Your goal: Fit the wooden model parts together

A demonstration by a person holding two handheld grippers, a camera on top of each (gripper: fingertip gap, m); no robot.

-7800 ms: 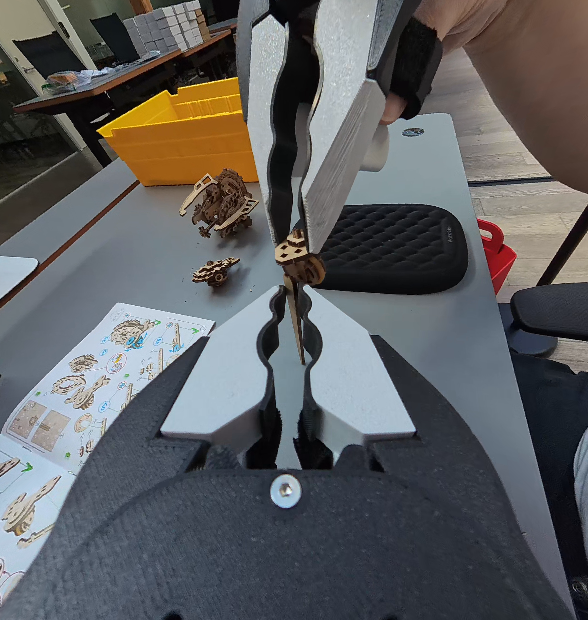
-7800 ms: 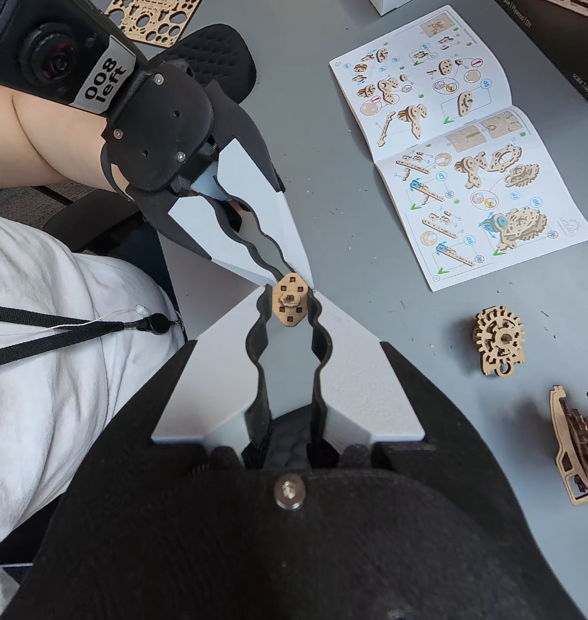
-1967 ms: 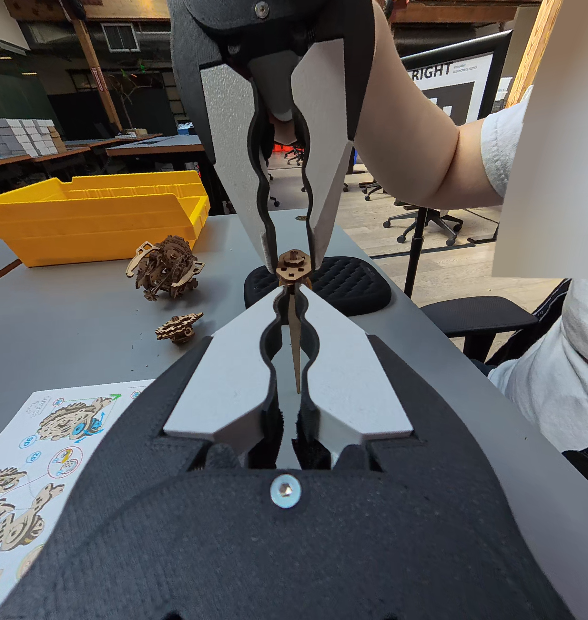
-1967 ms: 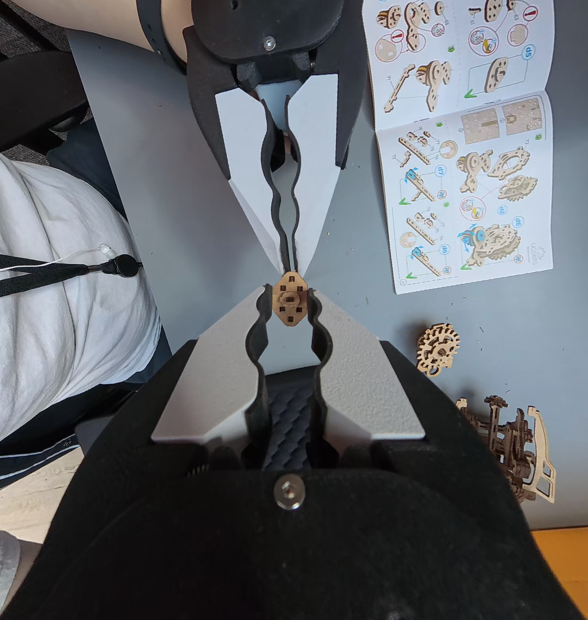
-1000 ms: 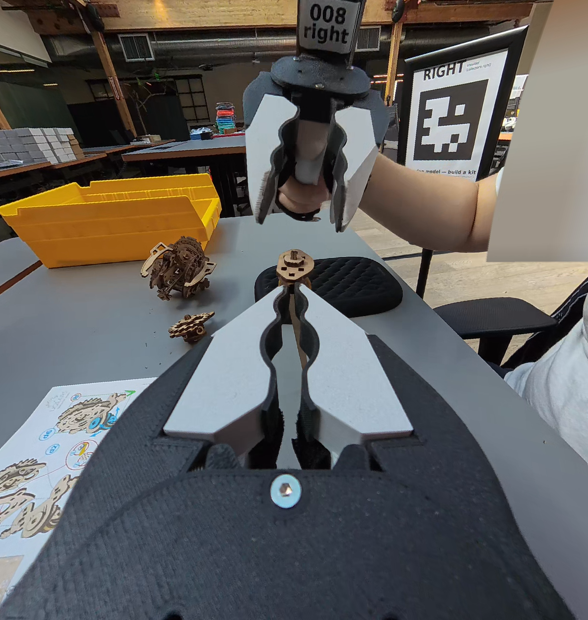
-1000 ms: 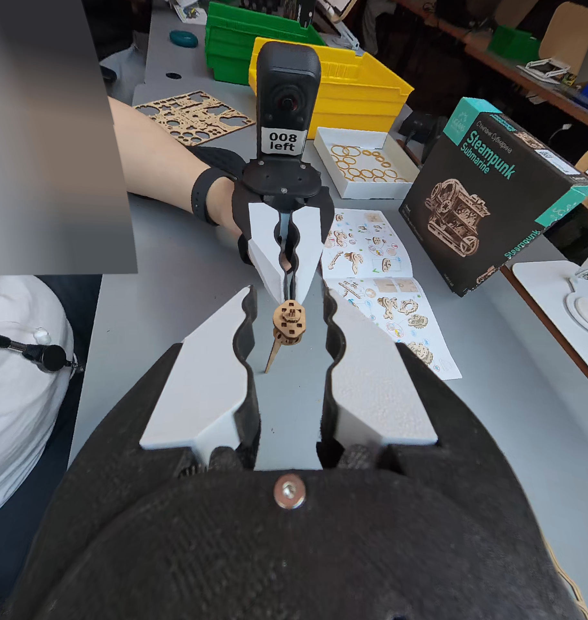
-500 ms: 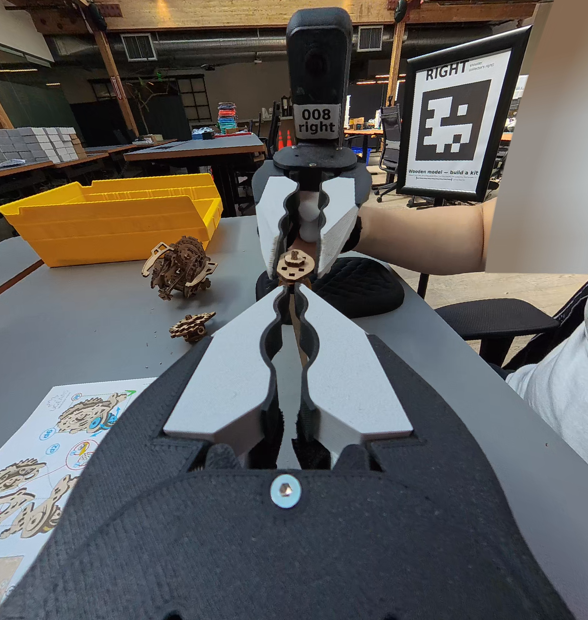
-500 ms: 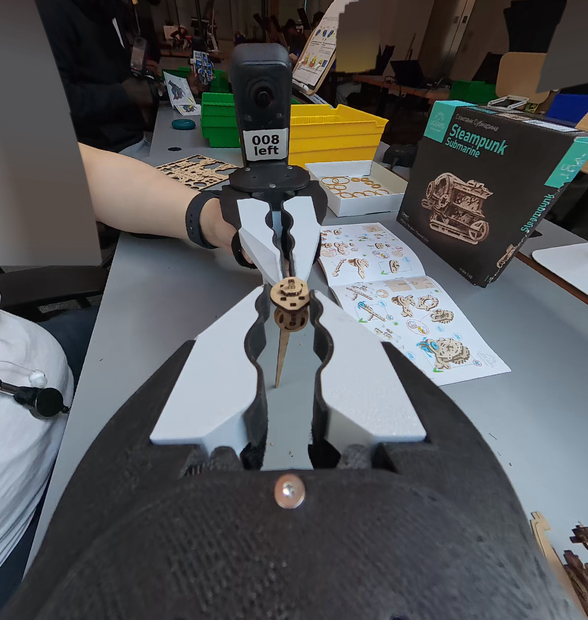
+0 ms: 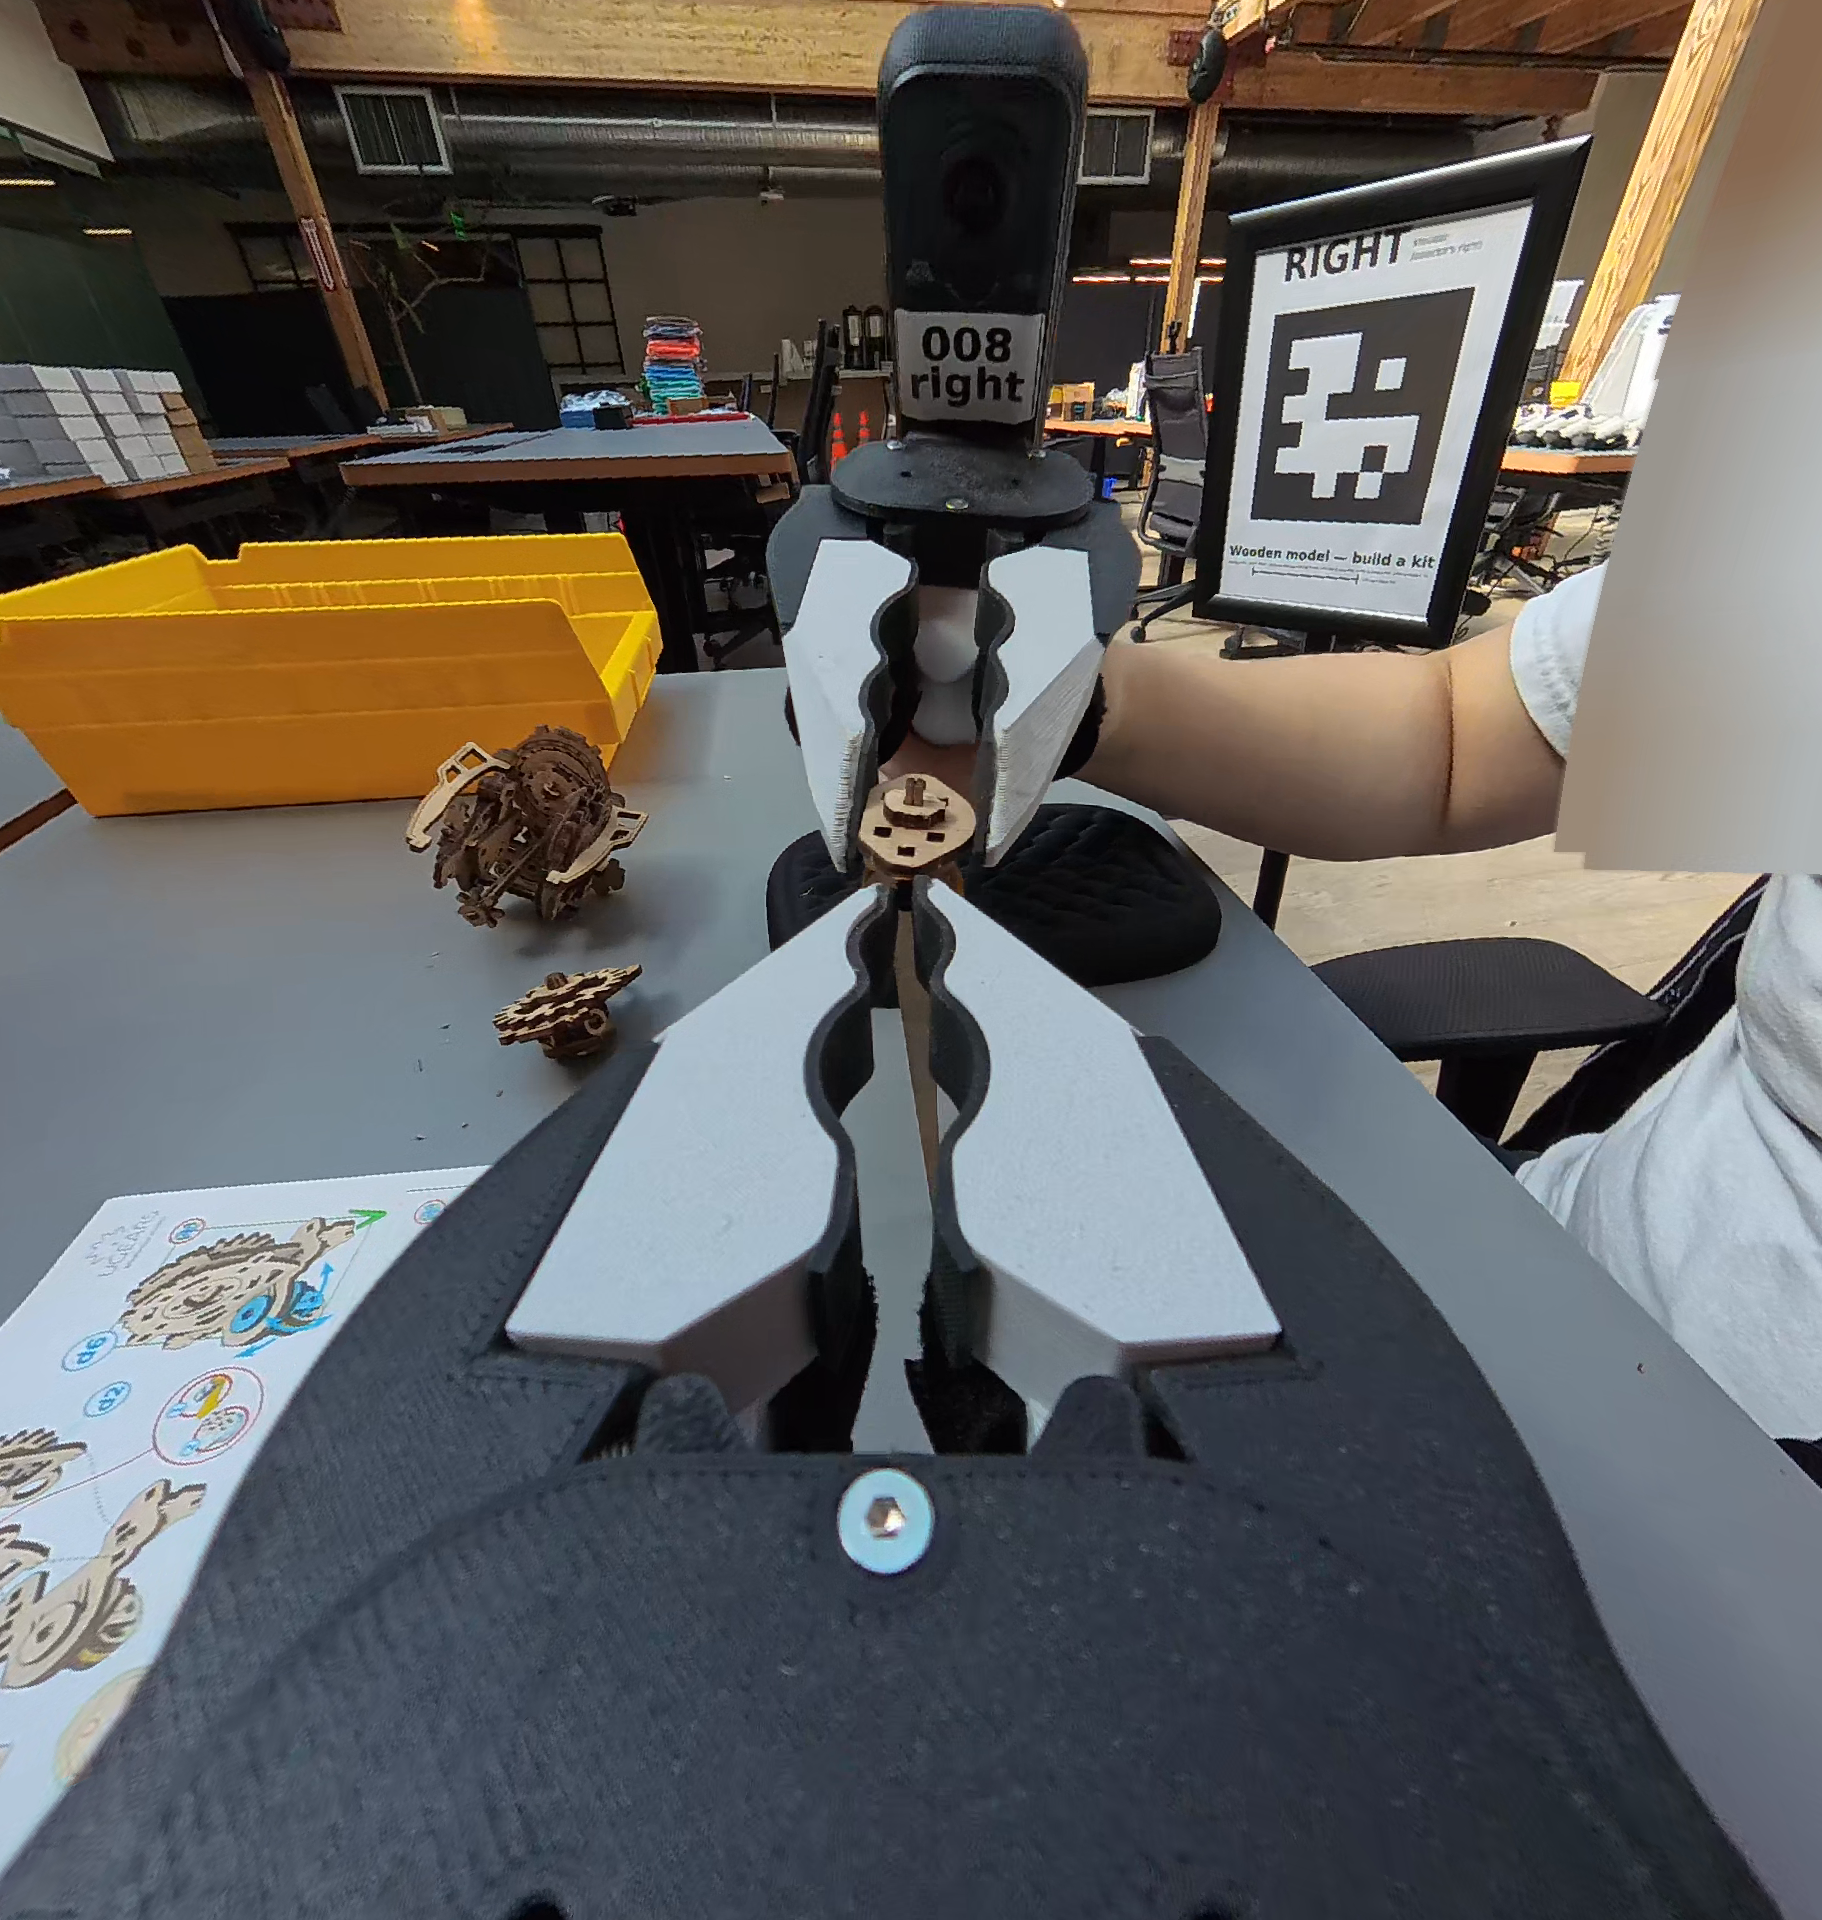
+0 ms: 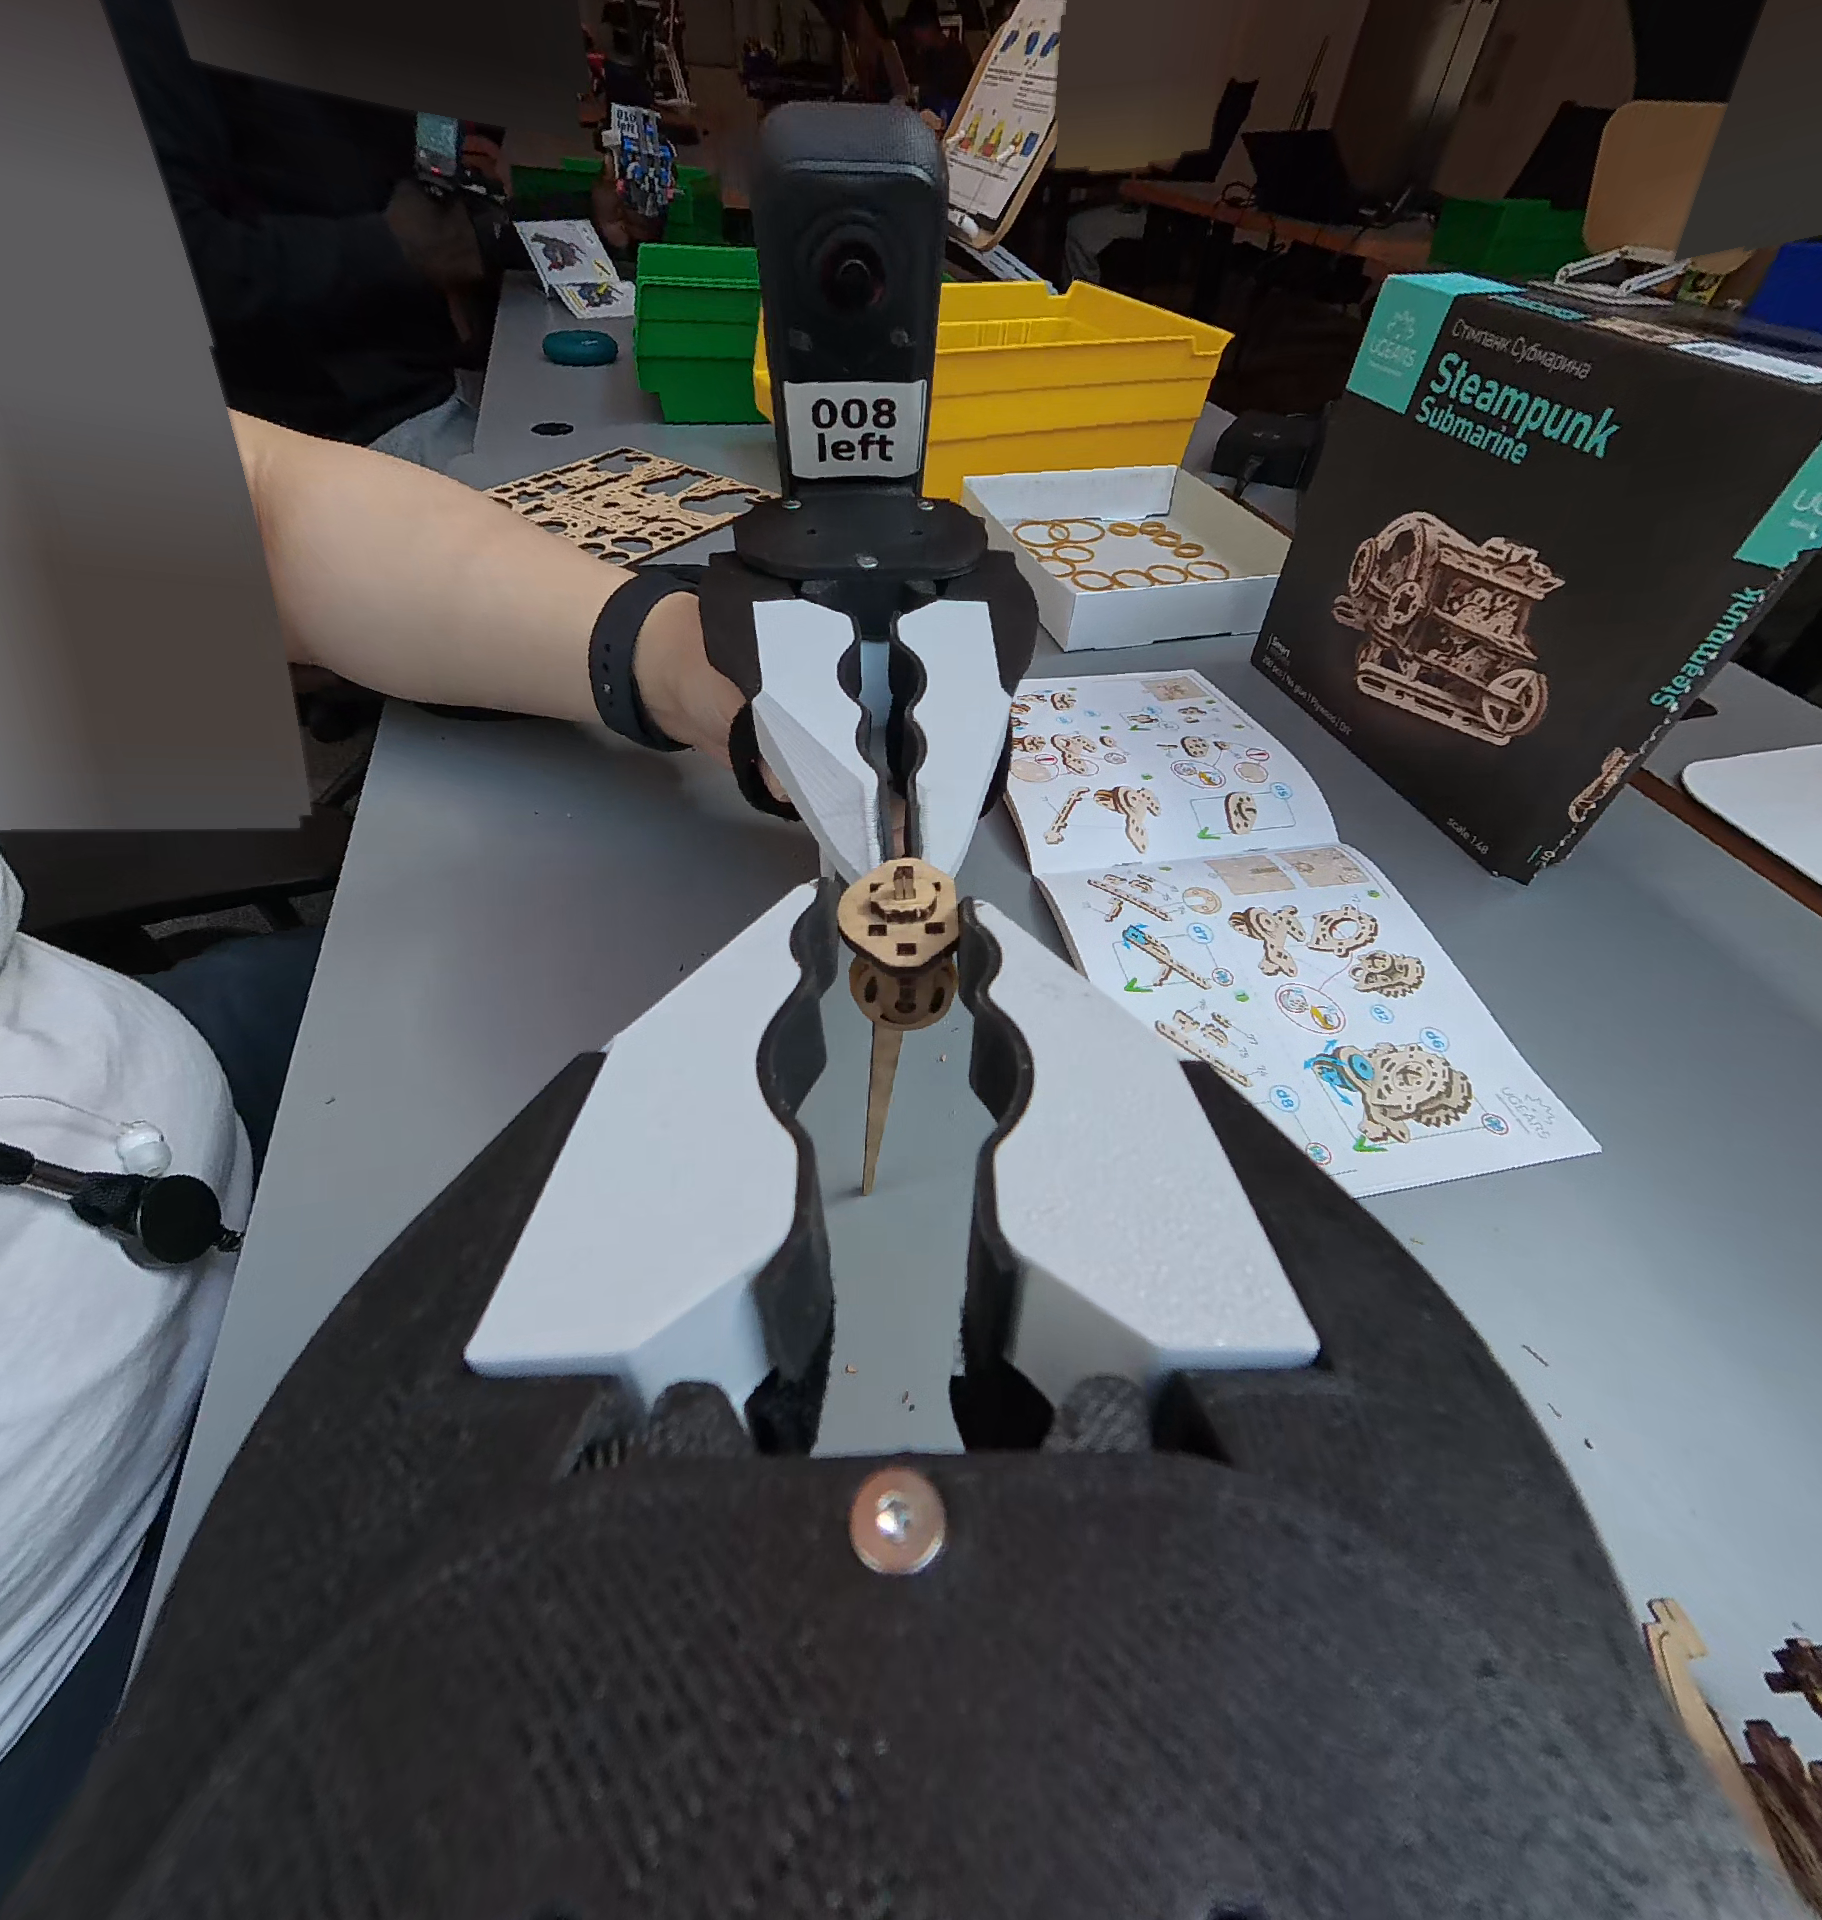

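Spindle first, from the left wrist view: it sits between my left claw's tips, a thin wooden blade running back toward me down the slot, the jaws pressed onto it. Its stacked head pokes out just past my tips. Facing me, the right claw has its tips either side of that head, touching or nearly so. Off to the left of my claw a gear lies near, a half-built model beyond it, a yellow bin farther back. A booklet lies low on the left.

My worry here: the blade is thin, and a sideways shove from the other claw could snap it or twist it out of my pinch.

From the right wrist view, the head sits between my right claw's tips; I judge them pinching it, though contact on both sides is hard to confirm. The blade tip hangs free over the table, inside my slot. The left claw meets me tip to tip.

If I squeeze off-centre, the discs may skew on the peg rather than seat. If both claws pull apart, the stack could pop off and drop.
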